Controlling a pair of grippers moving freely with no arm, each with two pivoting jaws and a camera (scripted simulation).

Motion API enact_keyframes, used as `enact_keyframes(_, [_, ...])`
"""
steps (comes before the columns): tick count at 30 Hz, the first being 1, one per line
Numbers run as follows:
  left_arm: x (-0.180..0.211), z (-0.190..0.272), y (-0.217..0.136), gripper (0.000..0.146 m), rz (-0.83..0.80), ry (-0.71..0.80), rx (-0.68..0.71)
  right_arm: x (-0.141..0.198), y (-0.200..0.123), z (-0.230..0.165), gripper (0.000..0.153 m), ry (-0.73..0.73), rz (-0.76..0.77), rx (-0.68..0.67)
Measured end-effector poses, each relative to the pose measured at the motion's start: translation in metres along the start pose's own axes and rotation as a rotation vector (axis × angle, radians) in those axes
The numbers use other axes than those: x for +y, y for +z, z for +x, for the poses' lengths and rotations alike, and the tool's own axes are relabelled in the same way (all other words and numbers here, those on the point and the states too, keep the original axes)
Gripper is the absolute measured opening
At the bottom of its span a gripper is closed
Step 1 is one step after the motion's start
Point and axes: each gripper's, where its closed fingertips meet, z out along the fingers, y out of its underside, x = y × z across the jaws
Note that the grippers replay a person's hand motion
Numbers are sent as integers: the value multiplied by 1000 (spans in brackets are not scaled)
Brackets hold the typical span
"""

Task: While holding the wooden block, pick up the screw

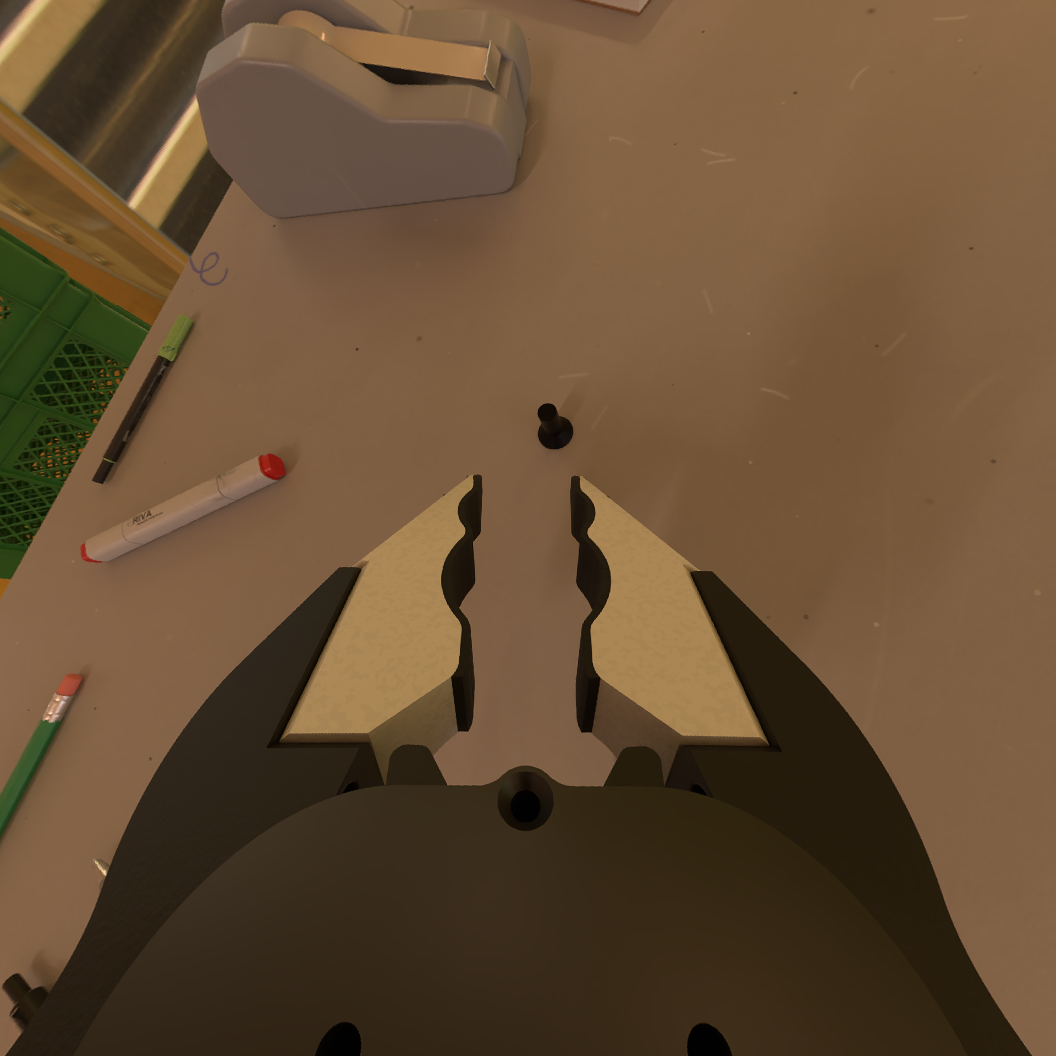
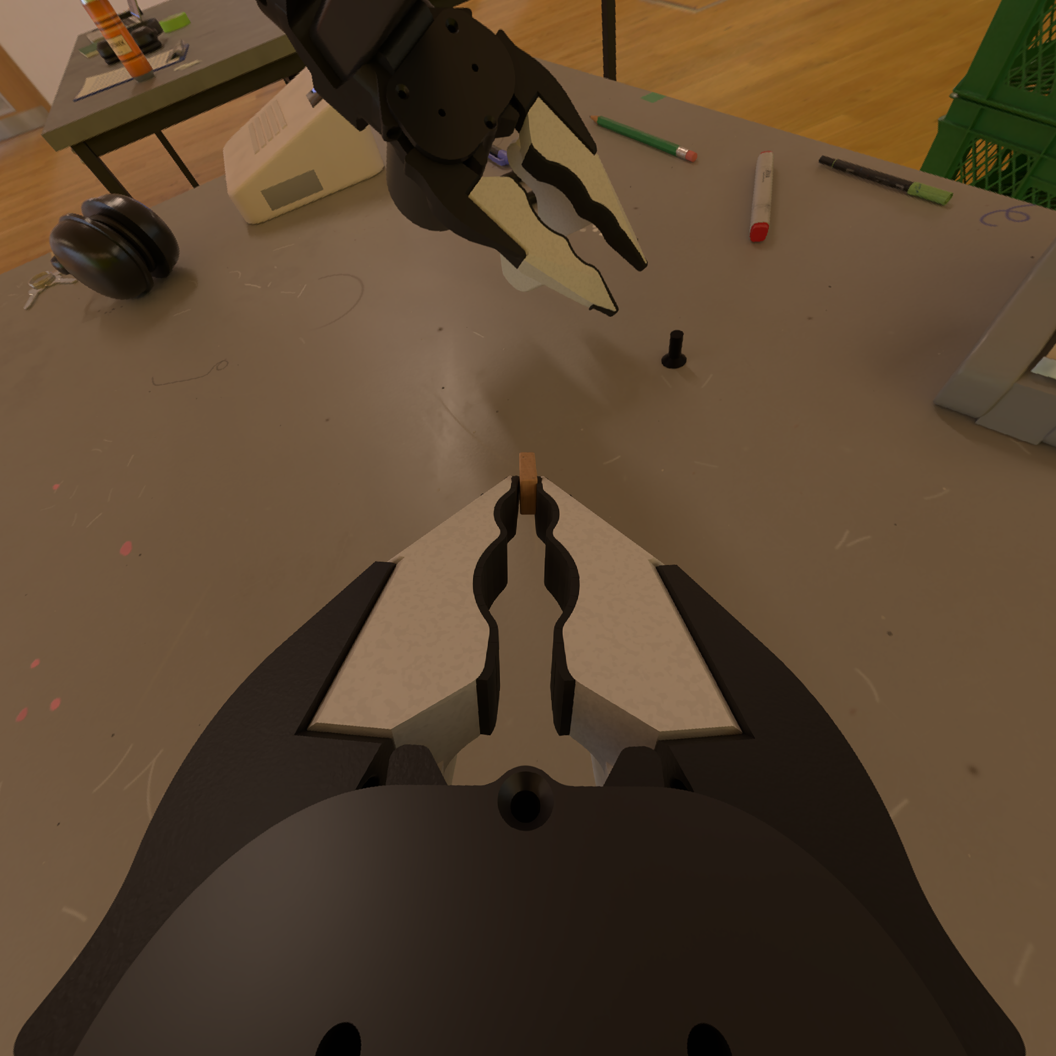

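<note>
A small black screw (image 1: pixel 554 428) stands head-down on the grey table, shaft up. It sits just beyond my left gripper (image 1: pixel 526 478), which is open and empty, its tips a short way from the screw. In the right wrist view the screw (image 2: pixel 674 350) stands on the table ahead and to the right, with my left gripper (image 2: pixel 628 288) hovering above and to its left. My right gripper (image 2: pixel 527 480) is shut on a small wooden block (image 2: pixel 527 483), held edge-on at the fingertips above the table.
A grey tape dispenser (image 1: pixel 366 114) stands beyond the screw. A red-capped marker (image 1: pixel 183 508), a black pen (image 1: pixel 143 400) and a green pencil (image 1: pixel 34 748) lie near the table's left edge, with a green crate (image 1: pixel 46 400) beyond it. A beige device (image 2: pixel 297 166) and a black round object (image 2: pixel 114 246) sit far left.
</note>
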Motion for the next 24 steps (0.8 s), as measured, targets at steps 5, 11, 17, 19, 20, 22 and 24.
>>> enact_keyframes(5, [-1, 2, -1, 31, 7, -2, 9, -4, 6, 4, 4, 6, 20, -5])
enact_keyframes(11, [1, 0, -1, 31, -5, -19, -4, -3, 4, 8, 4, 25, 49, -10])
enact_keyframes(17, [3, -3, -2, 31, -21, -27, -21, -2, -2, 13, 4, 38, 68, -4])
enact_keyframes(19, [2, -4, -2, 31, -19, -26, -24, -2, -2, 12, 4, 41, 71, -7])
enact_keyframes(20, [2, -5, -2, 31, -19, -25, -25, -2, -2, 12, 4, 40, 71, -8])
enact_keyframes(22, [3, -5, -3, 31, -22, -21, -25, -1, -1, 11, 4, 37, 66, -7])
enact_keyframes(24, [5, -6, -3, 32, -27, -14, -29, -1, 0, 11, 4, 33, 61, -5])
